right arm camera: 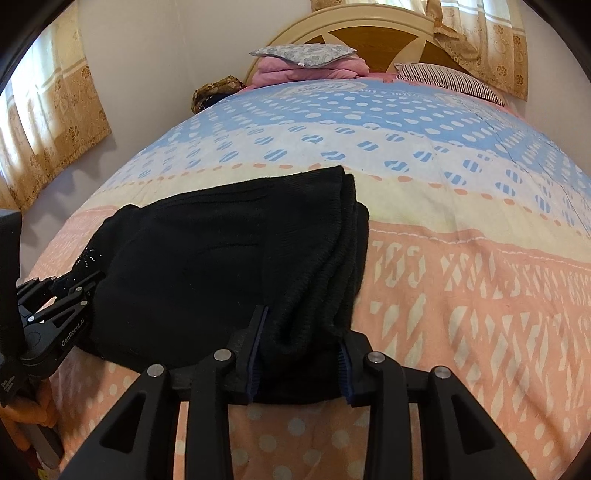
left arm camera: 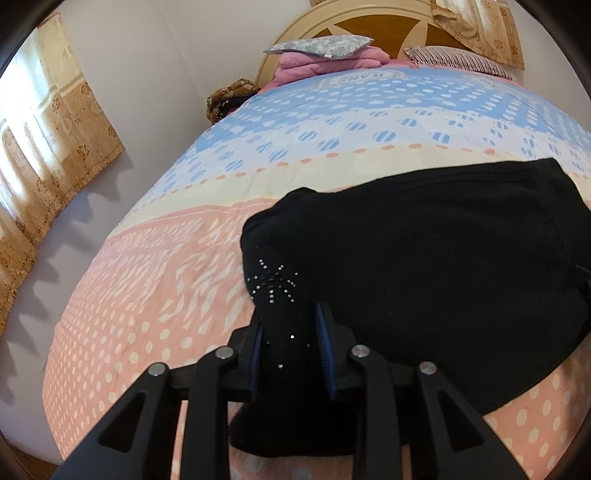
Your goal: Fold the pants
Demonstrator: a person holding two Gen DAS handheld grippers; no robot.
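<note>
Pinching folded black pants (left arm camera: pixel 424 251) on bedspread (left arm camera: pixel 155 288): left tongs (left arm camera: pixel 293 354), right tongs (right arm camera: pixel 301 354) each clamped on near edge

We see a bed (right arm camera: pixel 424 155) under a dotted quilt of blue, cream and pink bands, its cream and brown headboard (right arm camera: pixel 354 22) against a pale wall (right arm camera: pixel 166 55). Patterned gold curtains (right arm camera: pixel 48 122) glow with daylight at the left, and what may be a basket (right arm camera: pixel 214 92) sits in the corner.
</note>
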